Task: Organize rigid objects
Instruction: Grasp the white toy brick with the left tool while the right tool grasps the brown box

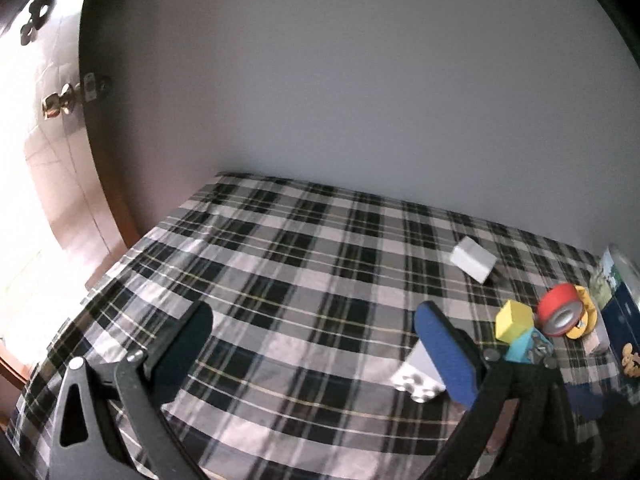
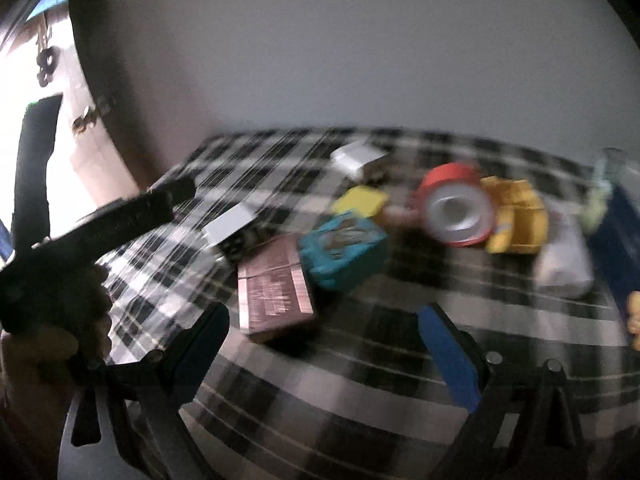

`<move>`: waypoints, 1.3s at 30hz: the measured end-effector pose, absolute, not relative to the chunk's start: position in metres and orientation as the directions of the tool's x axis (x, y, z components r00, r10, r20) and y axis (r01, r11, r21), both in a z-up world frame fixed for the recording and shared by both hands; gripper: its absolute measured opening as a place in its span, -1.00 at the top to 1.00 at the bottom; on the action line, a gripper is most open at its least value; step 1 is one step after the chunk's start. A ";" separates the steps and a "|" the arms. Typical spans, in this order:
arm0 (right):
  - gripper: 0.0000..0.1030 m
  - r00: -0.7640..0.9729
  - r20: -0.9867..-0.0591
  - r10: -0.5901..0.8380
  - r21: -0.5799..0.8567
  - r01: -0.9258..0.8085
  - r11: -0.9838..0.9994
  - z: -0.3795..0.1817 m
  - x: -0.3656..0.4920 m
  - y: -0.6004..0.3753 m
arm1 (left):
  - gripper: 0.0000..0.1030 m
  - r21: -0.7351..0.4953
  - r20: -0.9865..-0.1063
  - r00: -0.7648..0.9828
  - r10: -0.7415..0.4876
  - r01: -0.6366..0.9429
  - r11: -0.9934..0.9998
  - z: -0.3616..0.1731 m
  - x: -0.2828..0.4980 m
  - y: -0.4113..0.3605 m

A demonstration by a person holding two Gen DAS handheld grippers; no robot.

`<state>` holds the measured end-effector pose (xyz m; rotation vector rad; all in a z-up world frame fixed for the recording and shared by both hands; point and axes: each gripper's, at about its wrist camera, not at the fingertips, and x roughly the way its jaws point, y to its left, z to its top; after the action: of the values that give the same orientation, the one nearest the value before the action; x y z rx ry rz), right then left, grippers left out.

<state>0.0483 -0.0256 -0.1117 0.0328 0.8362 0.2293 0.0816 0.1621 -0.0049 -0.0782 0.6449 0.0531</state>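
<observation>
Rigid objects lie on a plaid-covered table [image 1: 280, 264]. In the left wrist view: a white box [image 1: 473, 259], a yellow block [image 1: 513, 320], a teal box [image 1: 524, 346], a red tape roll [image 1: 559, 309], a grey part [image 1: 420, 376]. My left gripper [image 1: 312, 354] is open and empty above the cloth. In the blurred right wrist view: a brown box [image 2: 274, 286], the teal box [image 2: 344, 250], the yellow block [image 2: 362, 200], the tape roll [image 2: 456, 210], a yellow toy [image 2: 516, 216], the white box [image 2: 360, 160], the grey part [image 2: 234, 228]. My right gripper [image 2: 324, 348] is open, empty.
A dark blue box [image 1: 622, 320] stands at the table's right edge, also in the right wrist view [image 2: 618, 248]. A white packet [image 2: 564, 264] lies beside it. A wooden door [image 1: 60, 152] is at the left. The left hand-held gripper [image 2: 100, 220] shows at left.
</observation>
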 end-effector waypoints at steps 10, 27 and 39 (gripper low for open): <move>-0.12 0.605 -0.790 0.101 -0.046 -0.223 0.974 -0.128 0.080 0.025 | -0.98 -0.018 -0.631 0.776 -0.017 0.007 1.000 -0.008 0.085 0.149; 0.06 0.696 -0.684 0.218 0.019 -0.282 0.959 -0.098 0.007 -0.070 | -0.95 -0.014 -0.703 0.695 -0.153 0.202 0.979 -0.026 0.089 0.114; 0.06 0.732 -0.647 0.215 0.019 -0.266 0.964 -0.084 -0.003 -0.091 | 0.33 -0.029 -0.778 0.609 -0.156 0.213 0.977 -0.043 0.112 0.100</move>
<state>-0.0027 -0.0907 -0.0844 -0.0769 0.7018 0.2650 0.1122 0.0999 -0.0431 0.0685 0.8908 -0.2137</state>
